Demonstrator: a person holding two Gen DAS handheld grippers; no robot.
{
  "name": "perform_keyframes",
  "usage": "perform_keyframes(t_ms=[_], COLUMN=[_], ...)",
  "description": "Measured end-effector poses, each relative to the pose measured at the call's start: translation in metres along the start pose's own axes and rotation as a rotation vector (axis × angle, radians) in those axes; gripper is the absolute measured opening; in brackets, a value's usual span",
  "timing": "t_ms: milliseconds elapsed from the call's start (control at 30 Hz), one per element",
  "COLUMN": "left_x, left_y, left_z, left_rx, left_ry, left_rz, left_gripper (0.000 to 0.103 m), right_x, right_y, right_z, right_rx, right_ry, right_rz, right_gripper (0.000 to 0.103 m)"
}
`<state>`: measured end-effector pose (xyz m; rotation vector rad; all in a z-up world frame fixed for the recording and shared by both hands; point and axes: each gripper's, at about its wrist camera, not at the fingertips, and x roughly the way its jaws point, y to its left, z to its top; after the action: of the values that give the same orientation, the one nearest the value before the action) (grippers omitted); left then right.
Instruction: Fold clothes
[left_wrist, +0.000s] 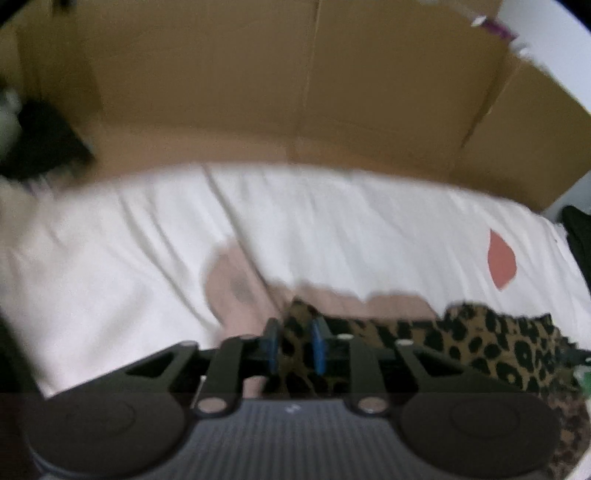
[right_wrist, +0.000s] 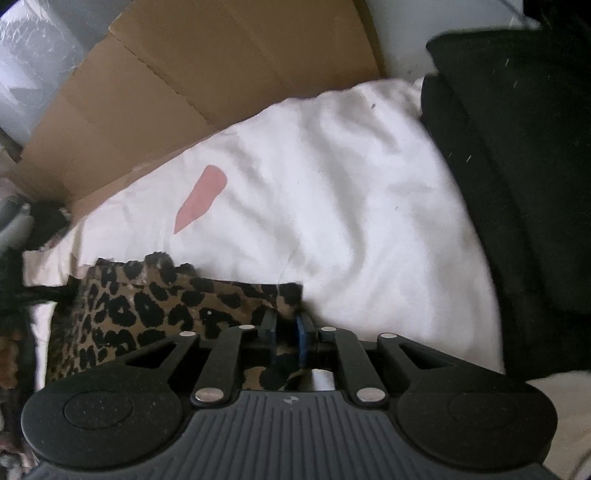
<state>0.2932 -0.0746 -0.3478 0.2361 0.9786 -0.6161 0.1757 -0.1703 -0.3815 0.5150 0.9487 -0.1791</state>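
Observation:
A leopard-print garment (left_wrist: 480, 339) lies bunched on a white sheet (left_wrist: 332, 229), partly over a pale pink cloth (left_wrist: 236, 284). My left gripper (left_wrist: 295, 339) sits at the garment's left end. A raised fold of the print stands between its blue pads (left_wrist: 274, 345), which are slightly apart and do not seem to press it. In the right wrist view the same garment (right_wrist: 147, 314) spreads to the left. My right gripper (right_wrist: 286, 332) is at its right corner with the pads a little apart, over fabric that lies below them.
A brown cardboard sheet (left_wrist: 295, 92) stands behind the bed, also visible as cardboard (right_wrist: 184, 74) in the right wrist view. A pink patch (right_wrist: 201, 197) marks the white sheet (right_wrist: 351, 221). A black cushion or cloth (right_wrist: 517, 184) borders the right side. A dark object (left_wrist: 40, 140) sits far left.

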Motion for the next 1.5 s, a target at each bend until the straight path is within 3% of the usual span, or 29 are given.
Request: perform_keyframes(t_ms=[100, 233, 267, 367, 467, 600, 700, 933, 1000, 1067, 1133, 1167, 1200, 1333, 1500], left_x=[-0.025, -0.040, -0.041, -0.041, -0.036, -0.023, -0.009, 0.016, 0.022, 0.025, 0.024, 0.022, 0.019, -0.003, -0.013], left_y=[-0.009, -0.034, -0.042, -0.059, -0.060, -0.038, -0.021, -0.003, 0.000, 0.002, 0.003, 0.004, 0.004, 0.000, 0.003], left_z=[0.003, 0.004, 0.003, -0.001, -0.005, -0.004, -0.003, -0.012, -0.015, -0.016, -0.015, -0.014, -0.013, -0.012, -0.008], left_rx=[0.036, 0.112, 0.138, 0.193, 0.211, 0.179, 0.168, 0.112, 0.081, 0.065, 0.075, 0.070, 0.065, 0.062, 0.032], left_ry=[-0.077, -0.101, -0.101, -0.096, -0.084, -0.069, -0.026, 0.064, 0.087, 0.095, 0.090, 0.087, 0.077, -0.025, -0.048], left_rz=[0.007, -0.080, -0.106, -0.144, -0.119, -0.043, 0.015, 0.017, -0.003, -0.027, -0.052, -0.068, -0.077, -0.047, -0.060], left_gripper=[0.022, 0.029, 0.035, 0.041, 0.041, 0.049, 0.049, 0.053, 0.051, 0.047, 0.030, 0.012, 0.009, 0.008, 0.008], right_x=[-0.018, -0.033, -0.035, -0.036, -0.033, -0.026, -0.016, -0.002, 0.002, 0.006, 0.008, 0.007, 0.004, -0.016, -0.034], right_y=[0.016, 0.030, 0.034, 0.043, 0.038, 0.027, 0.017, 0.016, 0.020, 0.022, 0.024, 0.024, 0.023, 0.022, 0.025], right_z=[0.000, 0.003, 0.004, 0.004, 0.000, -0.002, -0.003, -0.005, -0.006, -0.008, -0.009, -0.008, -0.008, -0.005, -0.004], right_rx=[-0.086, -0.125, -0.143, -0.196, -0.175, -0.135, -0.102, -0.090, -0.103, -0.108, -0.113, -0.116, -0.117, -0.084, -0.051], right_ry=[-0.067, -0.107, -0.112, -0.111, -0.093, -0.065, -0.038, -0.021, -0.015, -0.005, 0.000, -0.008, -0.021, -0.095, -0.156], right_rz=[-0.064, -0.037, -0.024, -0.015, -0.029, -0.046, -0.053, -0.015, -0.003, 0.007, 0.013, 0.008, 0.004, 0.001, -0.004], right_gripper=[0.035, 0.035, 0.036, 0.042, 0.042, 0.042, 0.042, 0.042, 0.041, 0.033, 0.013, 0.008, 0.006, 0.005, 0.005])
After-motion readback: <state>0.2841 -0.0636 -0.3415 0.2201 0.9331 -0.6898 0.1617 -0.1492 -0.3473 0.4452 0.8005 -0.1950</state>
